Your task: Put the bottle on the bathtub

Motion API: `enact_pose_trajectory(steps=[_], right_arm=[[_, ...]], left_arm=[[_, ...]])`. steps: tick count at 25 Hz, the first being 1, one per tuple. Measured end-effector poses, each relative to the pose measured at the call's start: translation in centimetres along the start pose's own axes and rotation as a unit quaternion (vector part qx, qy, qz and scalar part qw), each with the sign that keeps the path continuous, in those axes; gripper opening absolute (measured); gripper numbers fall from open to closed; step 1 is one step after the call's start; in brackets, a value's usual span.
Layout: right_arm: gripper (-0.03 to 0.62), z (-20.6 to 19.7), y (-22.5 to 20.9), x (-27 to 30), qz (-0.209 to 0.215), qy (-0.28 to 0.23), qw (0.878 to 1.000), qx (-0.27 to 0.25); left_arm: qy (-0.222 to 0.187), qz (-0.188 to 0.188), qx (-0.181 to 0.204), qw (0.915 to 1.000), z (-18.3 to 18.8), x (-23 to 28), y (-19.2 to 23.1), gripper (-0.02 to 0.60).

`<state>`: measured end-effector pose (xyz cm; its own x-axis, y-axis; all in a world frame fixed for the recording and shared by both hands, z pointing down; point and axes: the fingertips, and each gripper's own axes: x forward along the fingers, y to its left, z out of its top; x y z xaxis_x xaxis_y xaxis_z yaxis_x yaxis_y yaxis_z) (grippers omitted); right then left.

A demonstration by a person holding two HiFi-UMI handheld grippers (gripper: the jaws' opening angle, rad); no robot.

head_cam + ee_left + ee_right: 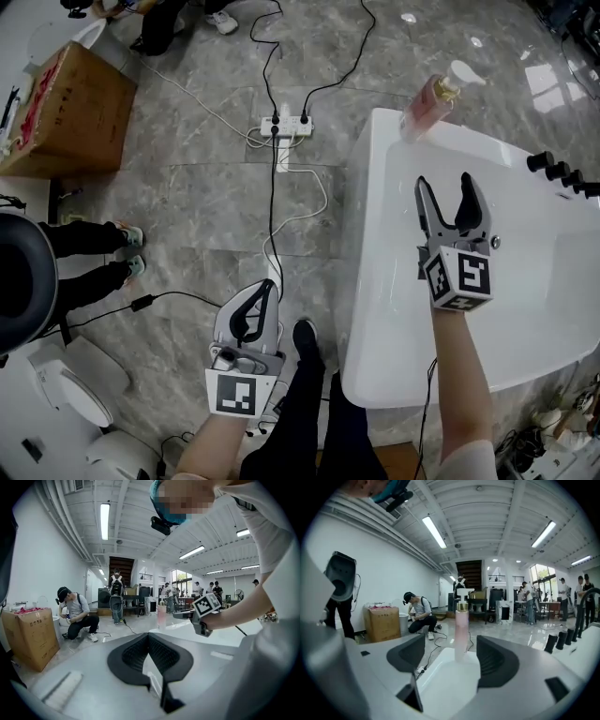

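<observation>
A pink pump bottle (pixel 433 98) stands upright on the far left corner of the white bathtub (pixel 375 281). My right gripper (pixel 444 180) hovers over the tub rim, well short of the bottle, and is open with nothing between its fingers. In the right gripper view the bottle (pixel 461 630) stands ahead, beyond the gap of that gripper (pixel 452 656), on the tub's edge (pixel 440 681). My left gripper (pixel 267 286) is shut and empty over the floor, left of the tub. The left gripper view shows its jaws (pixel 148 637) closed together, with the bottle (pixel 161 616) far off.
Black tap knobs (pixel 561 173) line the tub's right rim. A power strip (pixel 286 124) with cables lies on the marble floor beyond the tub. A cardboard box (pixel 66 108) sits far left. A bystander's feet (pixel 131 253) and a toilet (pixel 66 375) are at the left.
</observation>
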<state>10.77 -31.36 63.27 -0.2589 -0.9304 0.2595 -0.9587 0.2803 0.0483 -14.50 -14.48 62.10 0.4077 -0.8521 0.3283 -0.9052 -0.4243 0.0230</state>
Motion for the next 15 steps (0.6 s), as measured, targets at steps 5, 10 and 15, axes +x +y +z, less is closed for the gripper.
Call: enact_pose_trajectory(steps=[5, 10, 15], right_arm=[[0.333, 0.1, 4.3, -6.7, 0.036, -0.008, 0.999, 0.007], [0.309, -1.0, 6.9, -12.8, 0.043, 0.006, 0.999, 0.009], [0.009, -2.0, 7.6, -17.3, 0.044, 0.007, 0.998, 0.033]], left_arm=[[-0.003, -0.004, 0.004, 1.0000, 0.6, -0.2, -1.1, 0.009], [-0.003, -0.006, 0.002, 1.0000, 0.7, -0.9, -2.5, 0.009], [-0.006, 0.004, 0.000, 1.0000, 0.6, -1.8, -3.2, 0.009]])
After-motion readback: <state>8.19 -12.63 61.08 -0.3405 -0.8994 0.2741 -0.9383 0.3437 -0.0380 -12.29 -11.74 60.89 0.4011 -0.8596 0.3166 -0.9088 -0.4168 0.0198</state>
